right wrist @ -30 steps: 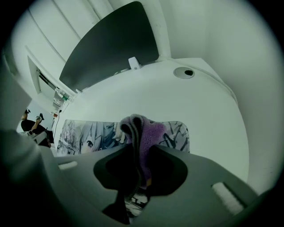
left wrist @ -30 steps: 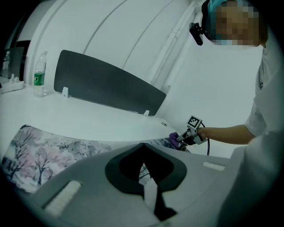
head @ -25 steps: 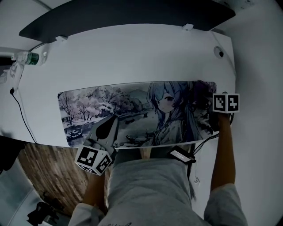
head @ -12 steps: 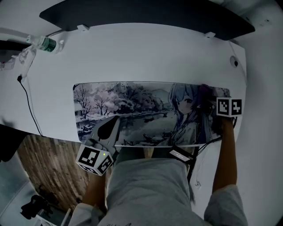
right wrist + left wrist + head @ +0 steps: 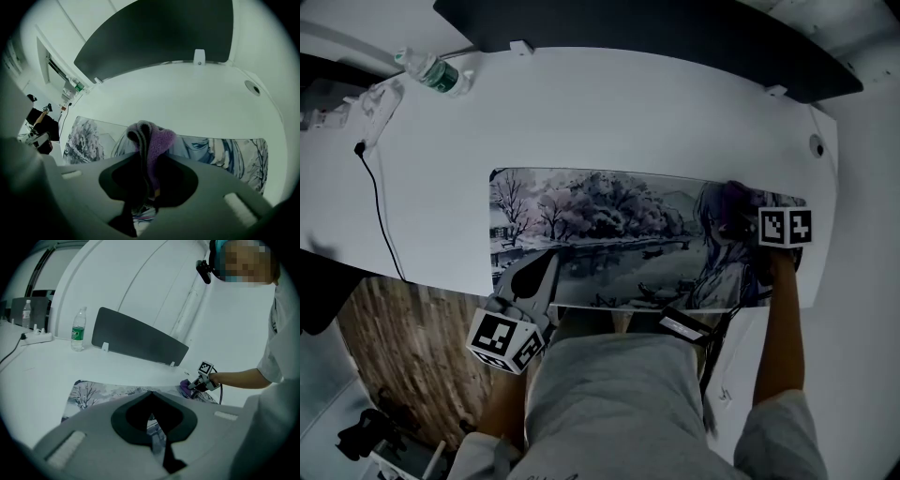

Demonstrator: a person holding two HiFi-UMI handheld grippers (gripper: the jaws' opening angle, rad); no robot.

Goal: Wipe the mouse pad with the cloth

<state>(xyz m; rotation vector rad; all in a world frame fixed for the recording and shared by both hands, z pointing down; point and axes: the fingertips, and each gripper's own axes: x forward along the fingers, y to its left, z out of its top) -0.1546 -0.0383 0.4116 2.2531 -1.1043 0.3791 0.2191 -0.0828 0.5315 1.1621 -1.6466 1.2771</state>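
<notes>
The long printed mouse pad (image 5: pixel 619 230) lies across the white desk (image 5: pixel 609 112). My right gripper (image 5: pixel 742 228) is over the pad's right end, shut on a purple cloth (image 5: pixel 725 201) that rests on the print. In the right gripper view the cloth (image 5: pixel 153 140) bulges up between the jaws, with the pad (image 5: pixel 225 147) behind it. My left gripper (image 5: pixel 546 262) sits low at the pad's front left part, jaws together with nothing between them. The left gripper view shows the pad (image 5: pixel 93 392) ahead of the left gripper (image 5: pixel 152 422) and the right gripper (image 5: pixel 200 380) far off.
A water bottle (image 5: pixel 436 73) and a power strip with a black cable (image 5: pixel 377 192) sit at the desk's back left. A dark divider panel (image 5: pixel 675 28) runs along the far edge. A cable hole (image 5: pixel 817 146) is at back right. Wood floor (image 5: pixel 403 356) shows below the front edge.
The head view has swung left, so desk and pad sit further right in the picture. Relative to the pad, both grippers have shifted leftward; the cloth is further in from the right end.
</notes>
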